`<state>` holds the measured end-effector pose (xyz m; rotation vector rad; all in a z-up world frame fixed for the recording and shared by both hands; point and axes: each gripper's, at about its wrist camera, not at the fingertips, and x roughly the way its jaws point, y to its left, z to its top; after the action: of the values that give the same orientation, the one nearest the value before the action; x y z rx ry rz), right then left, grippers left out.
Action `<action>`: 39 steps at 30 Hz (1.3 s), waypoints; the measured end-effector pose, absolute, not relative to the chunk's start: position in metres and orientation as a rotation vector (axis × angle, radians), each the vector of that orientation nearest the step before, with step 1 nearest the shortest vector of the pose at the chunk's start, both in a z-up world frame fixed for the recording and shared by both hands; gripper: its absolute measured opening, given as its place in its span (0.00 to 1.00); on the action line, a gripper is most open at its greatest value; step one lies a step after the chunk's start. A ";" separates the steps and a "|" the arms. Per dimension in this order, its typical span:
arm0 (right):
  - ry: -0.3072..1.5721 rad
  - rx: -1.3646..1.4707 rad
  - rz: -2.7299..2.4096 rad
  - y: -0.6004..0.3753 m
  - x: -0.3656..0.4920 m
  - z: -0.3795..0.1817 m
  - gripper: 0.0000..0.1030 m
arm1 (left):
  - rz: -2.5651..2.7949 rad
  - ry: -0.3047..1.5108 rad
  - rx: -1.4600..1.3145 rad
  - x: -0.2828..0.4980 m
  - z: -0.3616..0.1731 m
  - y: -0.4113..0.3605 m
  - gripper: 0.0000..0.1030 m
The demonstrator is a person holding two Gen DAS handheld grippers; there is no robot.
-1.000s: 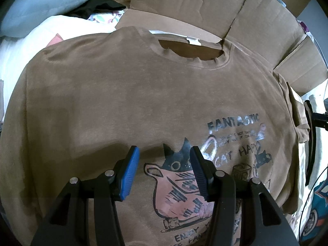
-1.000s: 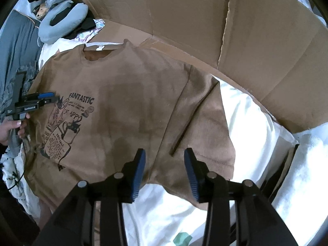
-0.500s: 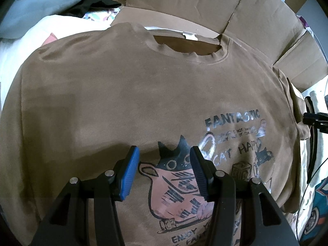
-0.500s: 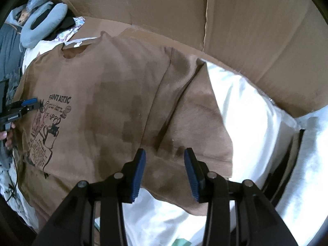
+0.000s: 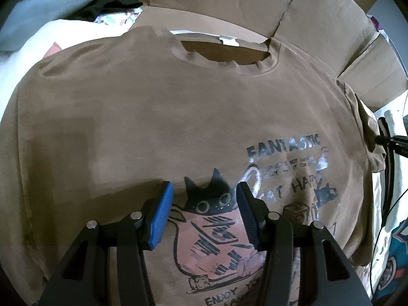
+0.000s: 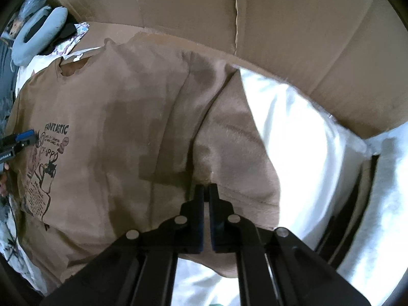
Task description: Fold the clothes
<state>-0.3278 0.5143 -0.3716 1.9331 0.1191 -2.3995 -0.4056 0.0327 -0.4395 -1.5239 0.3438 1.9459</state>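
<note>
A brown T-shirt (image 5: 178, 117) with a cat print and the word FANTASTIC lies spread face up on white bedding. My left gripper (image 5: 204, 204) hovers open over the cat print, nothing between its blue pads. In the right wrist view the same T-shirt (image 6: 114, 132) fills the left half, and its sleeve (image 6: 229, 153) lies out toward the white sheet. My right gripper (image 6: 206, 187) is shut on the sleeve cloth near the armpit seam. The left gripper (image 6: 23, 137) shows small at the left edge of that view.
Flattened cardboard (image 6: 293, 38) stands along the far side of the bed. A white sheet (image 6: 301, 148) lies right of the sleeve. A grey-blue neck pillow (image 6: 38, 38) and dark clothes sit at the far left corner. A patterned cloth (image 5: 392, 255) lies at the right edge.
My right gripper moved down onto the sleeve and went from open to shut on it. My left gripper drifted slightly closer over the print and stayed open.
</note>
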 end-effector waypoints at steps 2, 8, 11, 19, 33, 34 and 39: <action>0.163 1.913 -2.419 0.518 -0.326 -0.362 0.03 | 1.941 0.350 -1.515 -0.405 -0.438 0.036 0.50; 0.232 1.889 -2.494 0.538 -0.326 -0.338 0.03 | 1.921 0.366 -1.490 -0.404 -0.434 0.053 0.50; 0.301 1.883 -2.545 0.549 -0.328 -0.328 0.03 | 1.901 0.382 -1.468 -0.403 -0.431 0.068 0.50; 0.410 1.921 -2.611 0.575 -0.338 -0.321 0.03 | 1.784 0.447 -1.347 -0.396 -0.415 0.143 0.50; 0.473 1.965 -2.637 0.608 -0.350 -0.330 0.02 | 1.575 0.437 -1.113 -0.367 -0.402 0.310 0.21; 0.475 1.965 -2.636 0.608 -0.351 -0.330 0.02 | 1.572 0.425 -1.112 -0.368 -0.403 0.320 0.17; 0.481 1.964 -2.630 0.611 -0.354 -0.331 0.02 | 1.558 0.403 -1.138 -0.370 -0.420 0.367 0.09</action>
<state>-0.3543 0.6111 -0.3310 1.9642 0.4810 -2.6297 -0.3701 0.3668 -0.4198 -1.1382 0.4027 1.5579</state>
